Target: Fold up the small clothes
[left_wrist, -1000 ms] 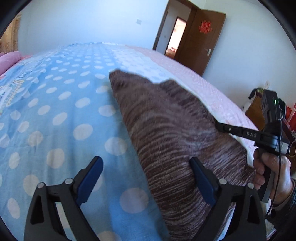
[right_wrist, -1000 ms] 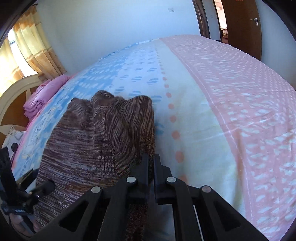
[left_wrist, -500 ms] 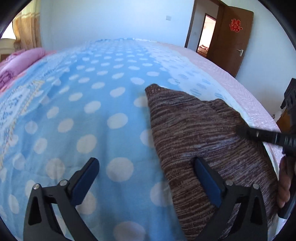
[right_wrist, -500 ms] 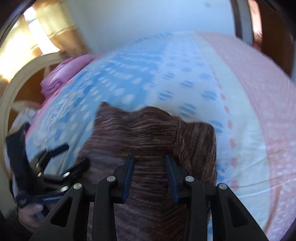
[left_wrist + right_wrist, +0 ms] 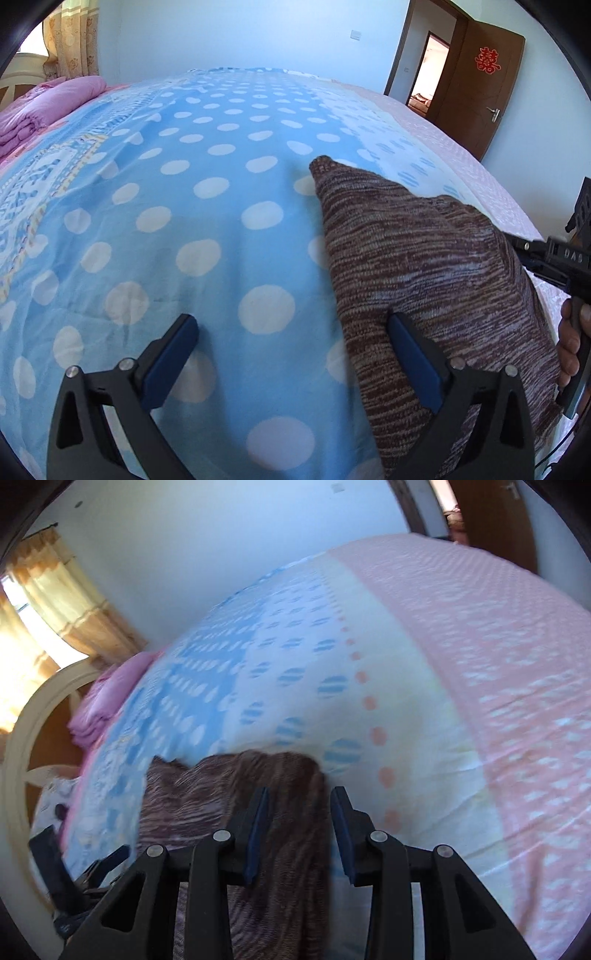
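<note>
Right now, line by line:
Garment: a brown knit garment (image 5: 436,280) with thin pale streaks lies on the bed, near the edge closest to the cameras; in the left wrist view it fills the right half of the foreground.
Garment corners: one corner points away up the bed onto the blue dotted part; its near end runs out of view under the grippers.
Bedspread: a bedspread (image 5: 192,206) in blue with white dots, then a pale band with striped blue dots, then pink toward the far side.
Left gripper: the left gripper (image 5: 291,365) hangs over the bed with its jaws spread wide and nothing pressed between them; its left pad is over bare blue cloth, its right pad over the garment's left edge.
Right gripper: the right gripper (image 5: 300,830) has its jaws parted by a narrow gap and they have just been closing; the garment's right edge lies below that gap, but the blue pads do not pinch it.
Hand: a hand (image 5: 570,347) holds the right gripper's handle at the right border of the left wrist view.
Pink bedding: a folded pink quilt (image 5: 48,107) sits at the head of the bed.
Door: a brown door (image 5: 476,88) stands open beyond the far corner.
</note>
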Motion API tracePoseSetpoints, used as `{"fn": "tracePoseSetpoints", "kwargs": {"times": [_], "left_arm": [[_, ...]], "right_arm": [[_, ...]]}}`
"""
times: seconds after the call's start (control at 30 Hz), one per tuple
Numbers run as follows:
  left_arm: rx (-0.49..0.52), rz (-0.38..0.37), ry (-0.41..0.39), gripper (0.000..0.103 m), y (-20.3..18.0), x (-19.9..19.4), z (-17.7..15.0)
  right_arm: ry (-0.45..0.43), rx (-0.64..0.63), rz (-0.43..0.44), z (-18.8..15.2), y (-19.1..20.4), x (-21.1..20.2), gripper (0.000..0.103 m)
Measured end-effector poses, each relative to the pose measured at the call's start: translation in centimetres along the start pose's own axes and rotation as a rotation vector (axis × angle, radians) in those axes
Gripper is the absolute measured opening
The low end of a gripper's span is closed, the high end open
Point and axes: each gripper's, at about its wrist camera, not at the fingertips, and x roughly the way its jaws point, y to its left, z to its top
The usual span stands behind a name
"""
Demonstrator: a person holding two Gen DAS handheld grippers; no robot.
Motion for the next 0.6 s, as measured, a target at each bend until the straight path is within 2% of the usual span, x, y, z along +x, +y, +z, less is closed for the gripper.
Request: {"fn": "tracePoseSetpoints", "kwargs": {"times": [0.03, 0.07, 0.1, 0.13, 0.17, 0.2, 0.27, 0.33, 0.4, 0.43, 0.47, 0.5, 0.53, 0.57, 0.6], "left_arm": [[0.000, 0.007, -0.003, 0.103, 0.0, -0.1, -0.1], [-0.002, 0.008, -0.004, 0.103, 0.1, -0.1, -0.2], [-0.005, 0.005, -0.002, 0.103, 0.2, -0.1, -0.2], [-0.006, 0.003, 0.000, 0.103, 0.2, -0.1, -0.2], [-0.006, 0.003, 0.000, 0.103, 0.2, -0.1, -0.2], [-0.006, 0.007, -0.001, 0.103, 0.2, -0.1, -0.2], [-0.008, 0.005, -0.004, 0.103, 0.3, -0.1, -0.2], [-0.014, -0.002, -0.003, 0.103, 0.4, -0.1, -0.2], [-0.017, -0.010, -0.004, 0.103, 0.5, -0.1, -0.2], [-0.021, -0.016, -0.006, 0.103, 0.6, -0.1, -0.3], [-0.026, -0.022, -0.009, 0.103, 0.7, -0.1, -0.3], [-0.032, -0.030, -0.011, 0.103, 0.8, -0.2, -0.3], [-0.038, -0.039, -0.013, 0.103, 1.0, -0.3, -0.3], [-0.040, -0.042, -0.014, 0.103, 1.0, -0.3, -0.3], [-0.041, -0.043, -0.014, 0.103, 1.0, -0.2, -0.3]], "right_arm": [[0.025, -0.053, -0.003, -0.2, 0.6, 0.5, 0.011], [0.020, -0.080, -0.030, -0.3, 1.0, 0.5, 0.007], [0.005, -0.088, -0.105, -0.3, 0.8, 0.4, 0.005], [-0.009, -0.033, -0.140, 0.0, -0.4, 0.4, 0.005], [-0.013, 0.029, -0.140, 0.2, -1.7, 0.7, 0.005], [-0.004, 0.045, -0.150, 0.2, -2.2, 1.0, 0.001], [0.011, -0.029, -0.198, -0.5, -2.1, 1.2, 0.000], [0.001, -0.056, -0.196, -0.8, -1.7, 0.4, 0.000], [-0.061, -0.067, -0.210, -0.9, -1.2, -1.6, 0.001], [-0.099, -0.078, -0.208, -1.0, -0.7, -2.6, 0.003], [-0.140, -0.088, -0.192, -1.2, -0.1, -3.8, 0.013], [-0.169, -0.098, -0.162, -1.6, 0.8, -5.0, 0.032], [-0.183, -0.111, -0.128, -2.1, 1.5, -5.9, 0.040], [-0.184, -0.138, -0.074, -2.8, 2.7, -6.5, 0.046], [-0.167, -0.169, -0.037, -3.4, 3.7, -6.6, 0.046]]}}
